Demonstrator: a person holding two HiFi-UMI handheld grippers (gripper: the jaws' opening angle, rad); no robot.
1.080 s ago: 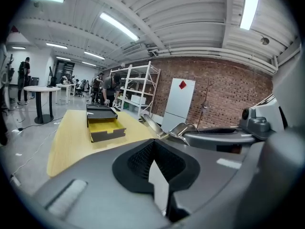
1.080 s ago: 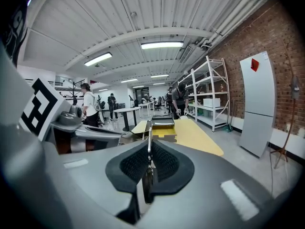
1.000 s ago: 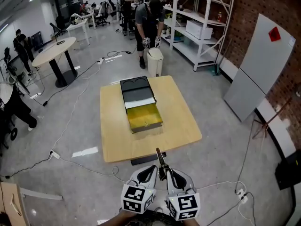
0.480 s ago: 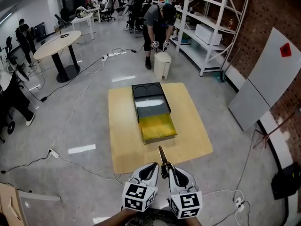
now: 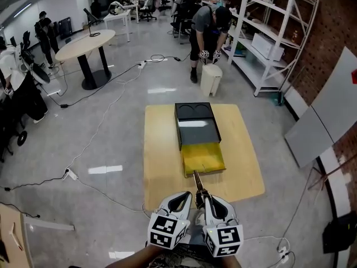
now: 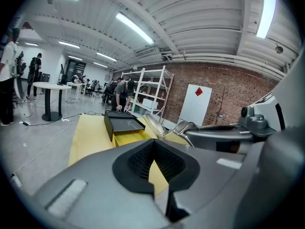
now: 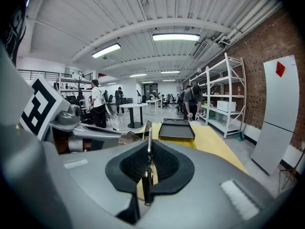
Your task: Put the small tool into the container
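My right gripper (image 7: 148,162) is pinched tight on the small tool (image 5: 196,183), a thin metal shaft jutting forward past its tips. My left gripper (image 6: 153,146) sits just beside it, jaws together with nothing between. Both are held low and level at the wooden table's (image 5: 162,166) near edge, pointing at the black container (image 5: 195,128) and its open yellow drawer (image 5: 203,157), well apart.

Free tabletop (image 5: 163,149) beside open yellow drawer (image 5: 204,158)
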